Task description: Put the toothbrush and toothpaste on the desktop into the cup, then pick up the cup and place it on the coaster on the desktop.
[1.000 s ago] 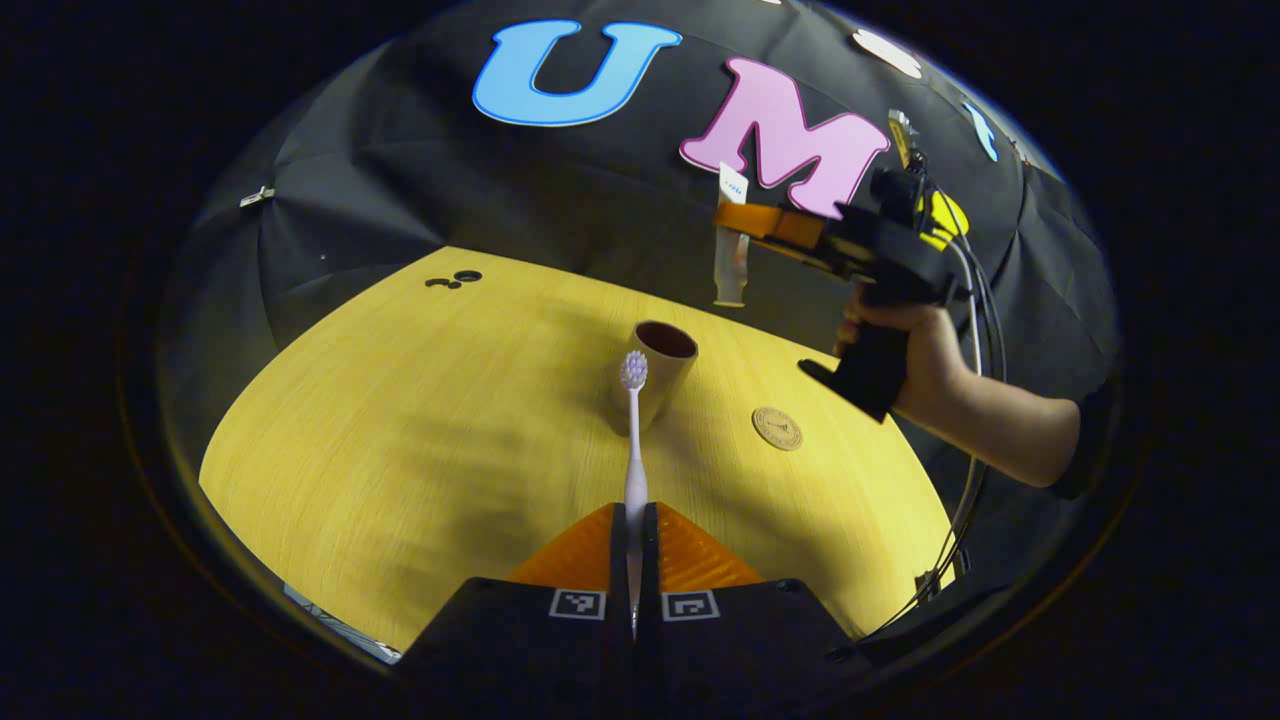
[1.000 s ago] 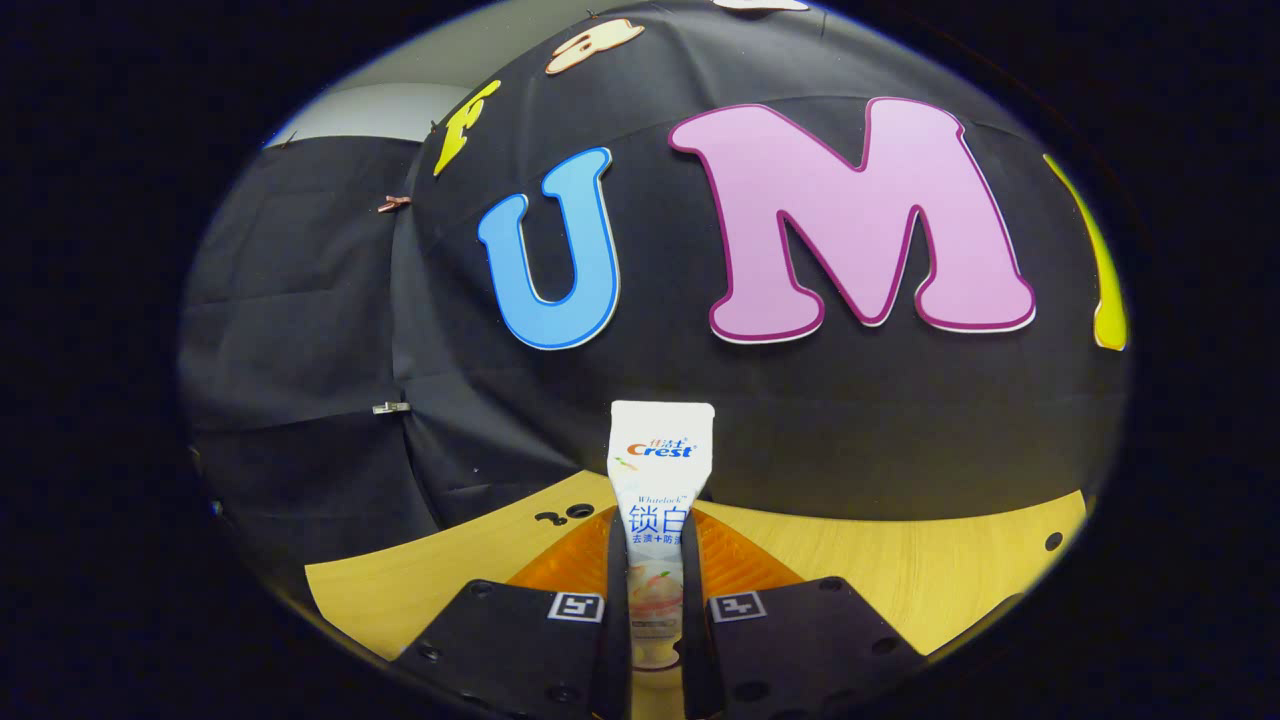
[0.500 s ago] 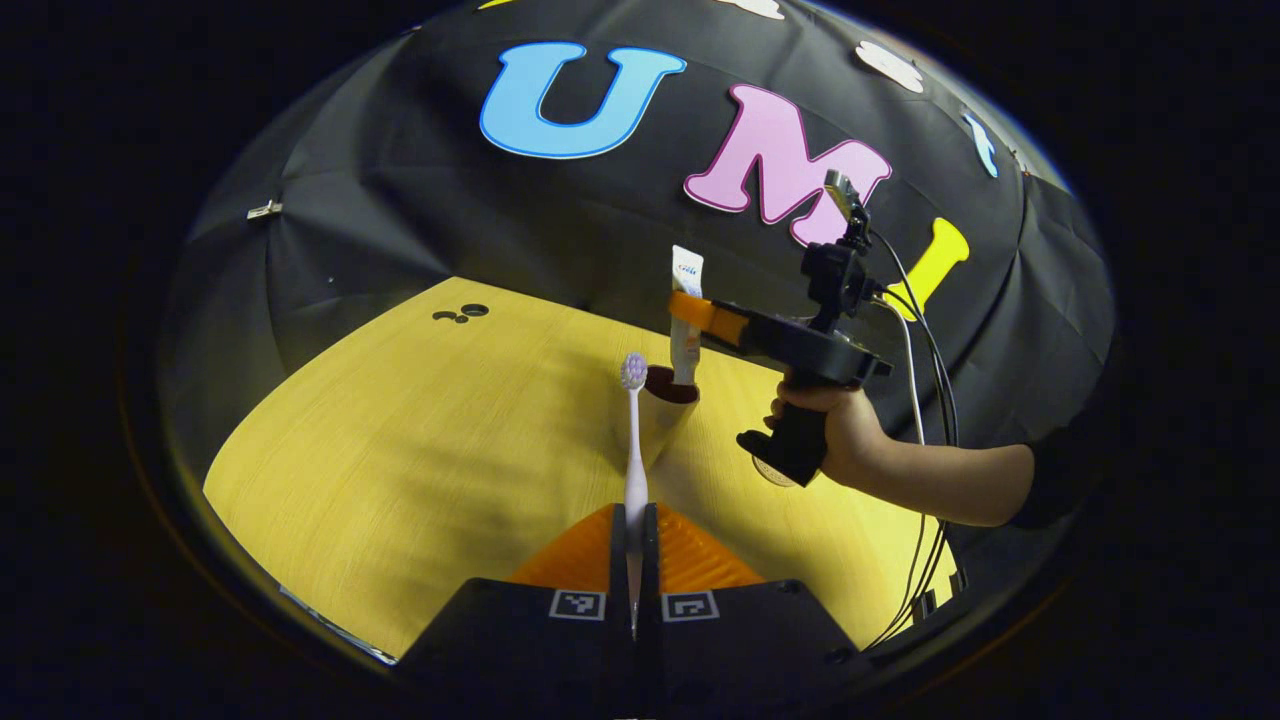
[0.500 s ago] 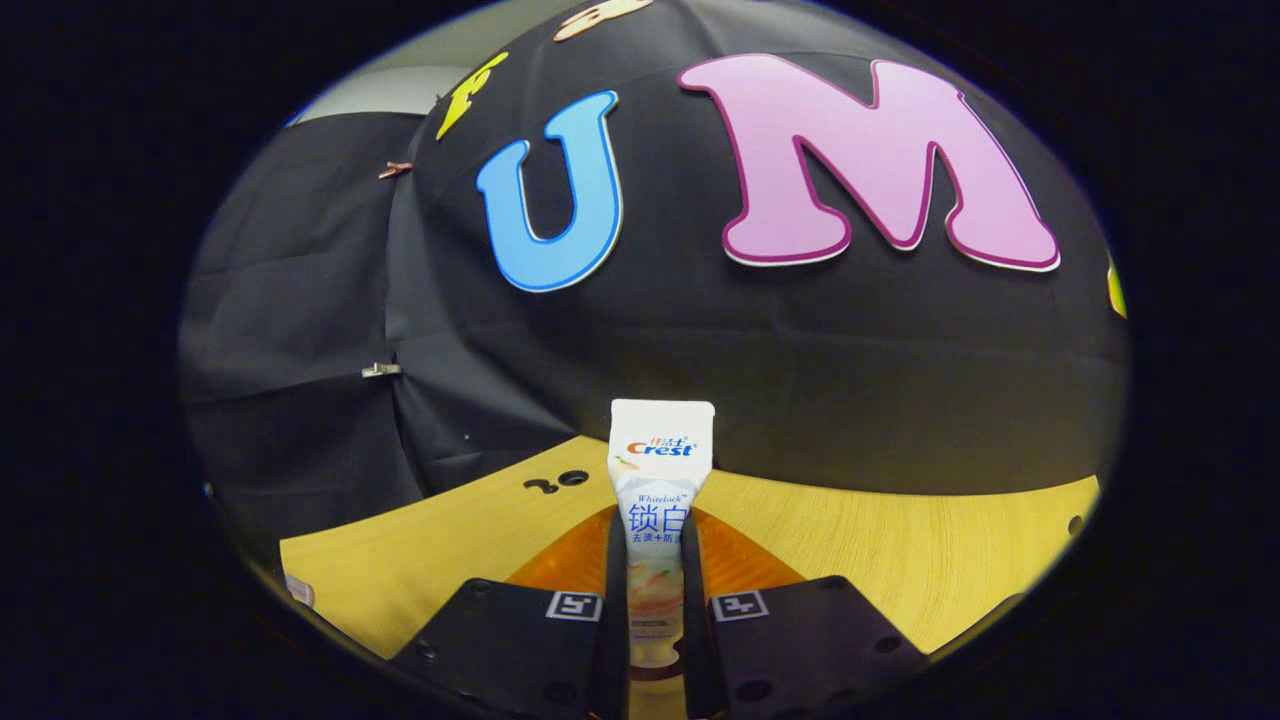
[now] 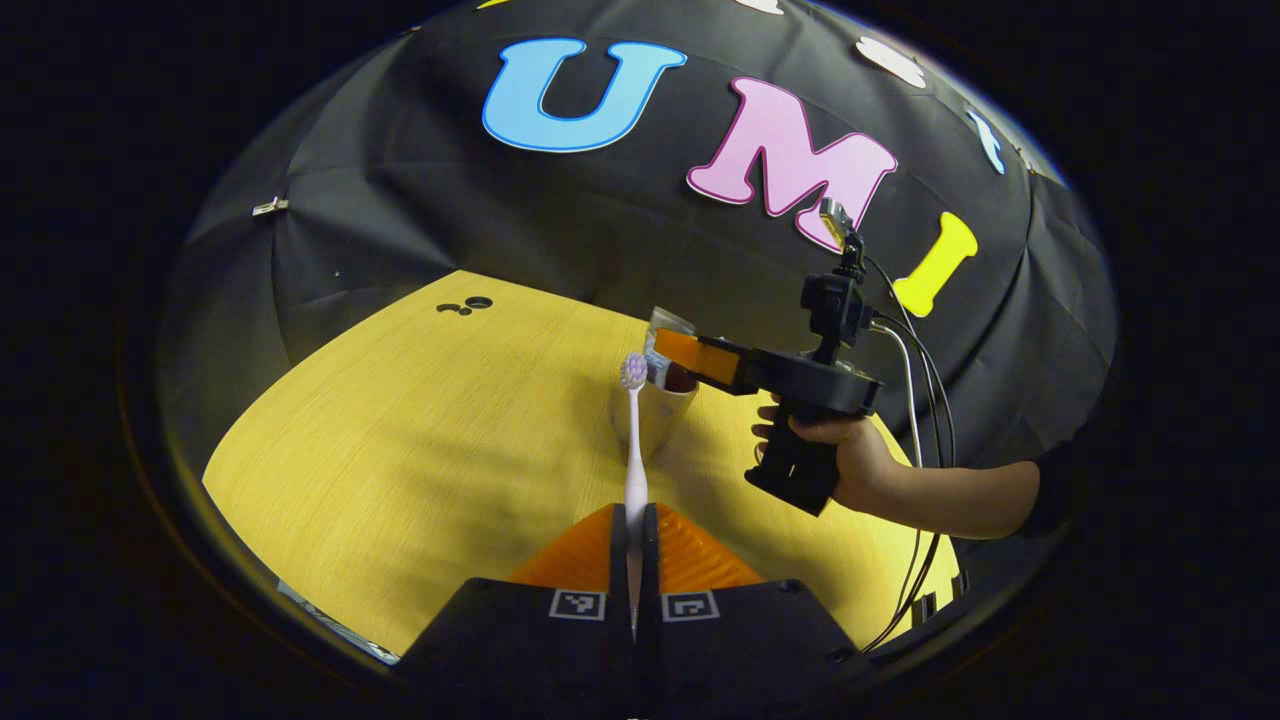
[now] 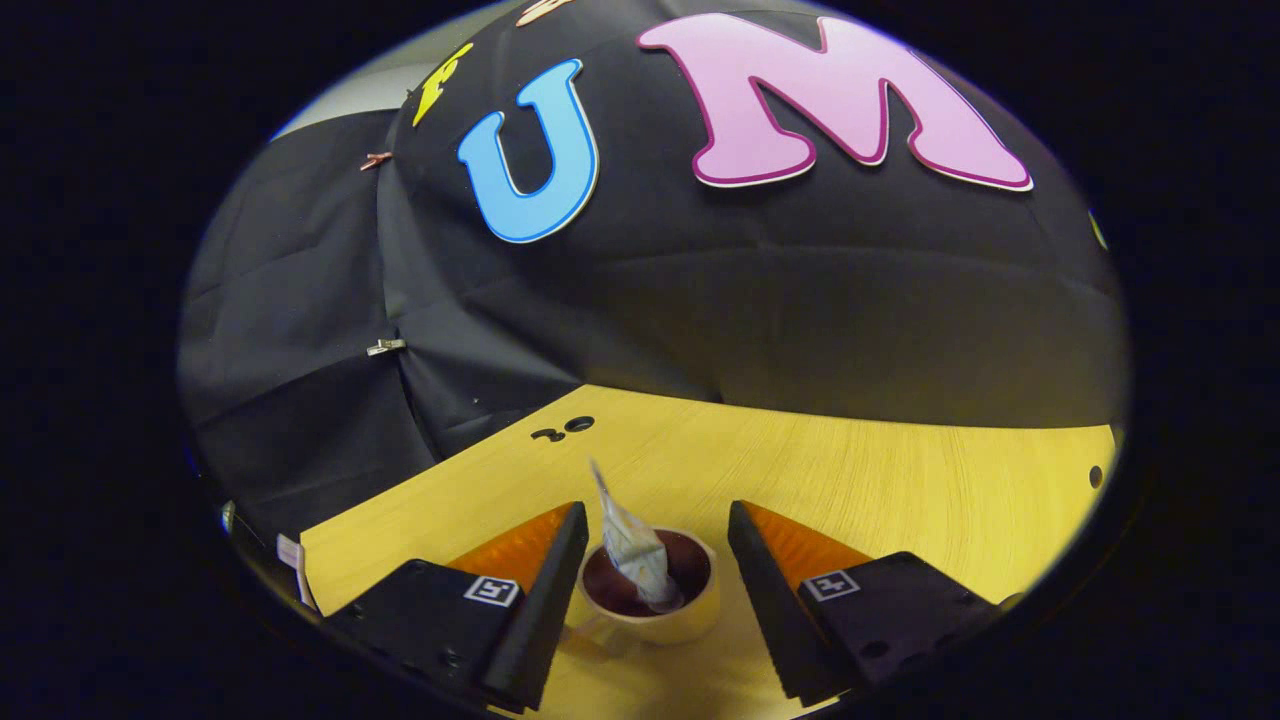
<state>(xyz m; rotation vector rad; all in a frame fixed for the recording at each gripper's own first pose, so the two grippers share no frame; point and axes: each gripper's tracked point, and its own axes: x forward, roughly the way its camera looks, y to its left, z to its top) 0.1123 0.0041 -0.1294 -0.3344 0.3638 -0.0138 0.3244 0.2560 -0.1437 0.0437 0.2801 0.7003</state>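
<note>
Right gripper view puts my right gripper (image 6: 655, 555) directly over the beige cup with a dark brown inside (image 6: 650, 592), its black and orange fingers (image 6: 545, 590) spread wide, one on each side of the rim and touching nothing that I can see. The white toothpaste tube (image 6: 630, 548) sits between them with its lower end inside the cup and its flat crimped end leaning up and toward the far left; neither finger touches it. The cup stands on the yellow wood-grain desktop (image 6: 900, 500), and a small group of dark holes (image 6: 562, 430) marks the far left of the board.

From the left gripper view, my left gripper (image 5: 634, 520) has its fingers pressed together on the handle of the white toothbrush (image 5: 634, 440), whose bristled head points away from me and overlaps the near side of the cup (image 5: 655, 412). I see the right gripper (image 5: 700, 358) reaching in from the right, held by a hand (image 5: 850, 460) on its black grip, its orange fingers at the cup's mouth with the tube's top (image 5: 668, 322) showing just above them. I cannot make out the coaster.
</note>
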